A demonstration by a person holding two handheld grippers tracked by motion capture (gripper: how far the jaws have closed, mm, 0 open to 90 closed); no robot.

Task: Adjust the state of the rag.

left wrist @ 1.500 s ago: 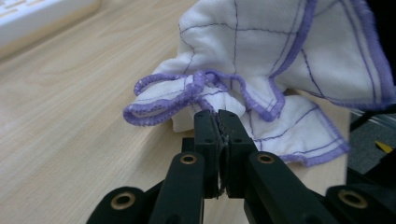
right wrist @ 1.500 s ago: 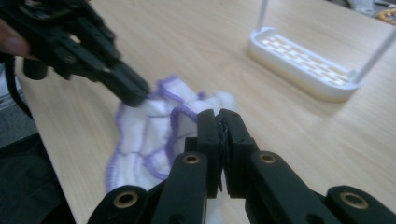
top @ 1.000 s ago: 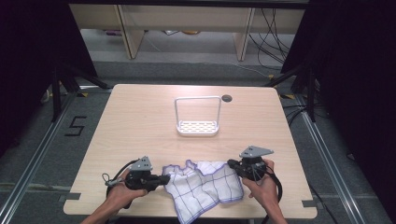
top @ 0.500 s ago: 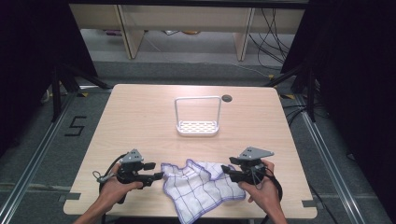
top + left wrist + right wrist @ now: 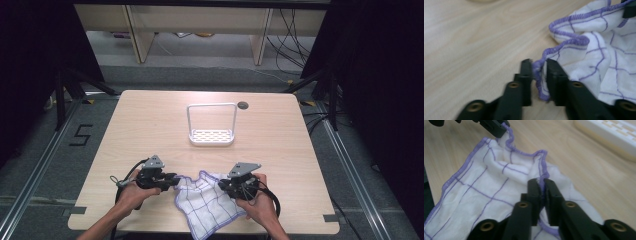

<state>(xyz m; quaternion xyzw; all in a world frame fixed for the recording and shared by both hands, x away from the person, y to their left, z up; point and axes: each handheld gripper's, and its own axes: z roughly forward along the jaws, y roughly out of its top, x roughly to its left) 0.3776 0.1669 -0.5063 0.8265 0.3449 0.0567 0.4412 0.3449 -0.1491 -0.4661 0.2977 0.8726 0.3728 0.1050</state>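
Item: white cloth with purple grid lines and purple stitched hem [image 5: 207, 202], lying rumpled on the pale wooden worktop [image 5: 150, 125], on the person's side of the white wire rack [image 5: 212, 125] and well apart from it. Left claw [image 5: 172, 181]: jaws have just been closing and now pinch the hem at the cloth's left edge, with little gap left between them. Right claw [image 5: 225, 184]: likewise just closed, nipping the hem at the cloth's right edge. We judge the step in hand to be taking two edge points for spreading or folding. To do it well, we would confirm each claw has the hem itself and not a loose fold, then draw the hands apart evenly and low over the worktop, keeping tension gentle so neither edge slips free.
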